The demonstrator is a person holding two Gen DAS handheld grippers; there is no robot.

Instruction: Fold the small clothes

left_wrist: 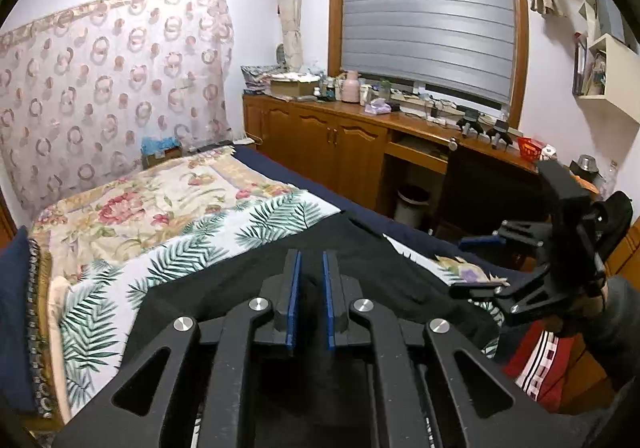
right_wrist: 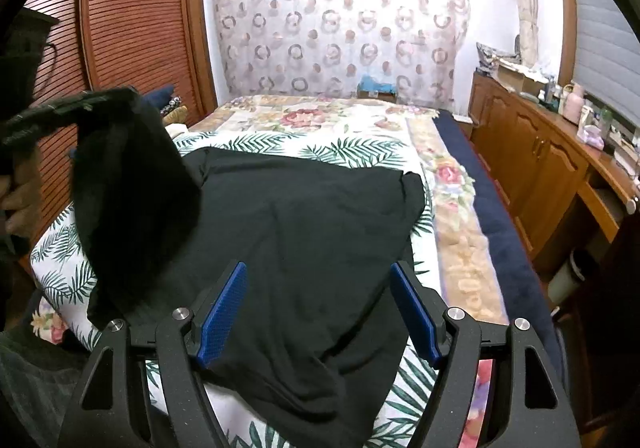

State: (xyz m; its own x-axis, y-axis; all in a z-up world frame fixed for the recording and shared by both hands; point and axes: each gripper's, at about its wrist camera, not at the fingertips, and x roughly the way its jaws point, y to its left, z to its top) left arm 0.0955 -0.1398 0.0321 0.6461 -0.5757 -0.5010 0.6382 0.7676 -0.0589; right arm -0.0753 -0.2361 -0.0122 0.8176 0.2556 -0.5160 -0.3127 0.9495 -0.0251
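Lifting one edge of a black garment [right_wrist: 304,232] spread on the bed [right_wrist: 456,204].
Left gripper [left_wrist: 311,288], jaws nearly together, pinches a raised fold of the cloth; right gripper [right_wrist: 320,308] hangs above it, jaws wide apart and gripping nothing.

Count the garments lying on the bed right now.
1: a black garment spread across the palm-leaf sheet, with one side raised in the left tool. More could be hidden beneath it or outside both views.
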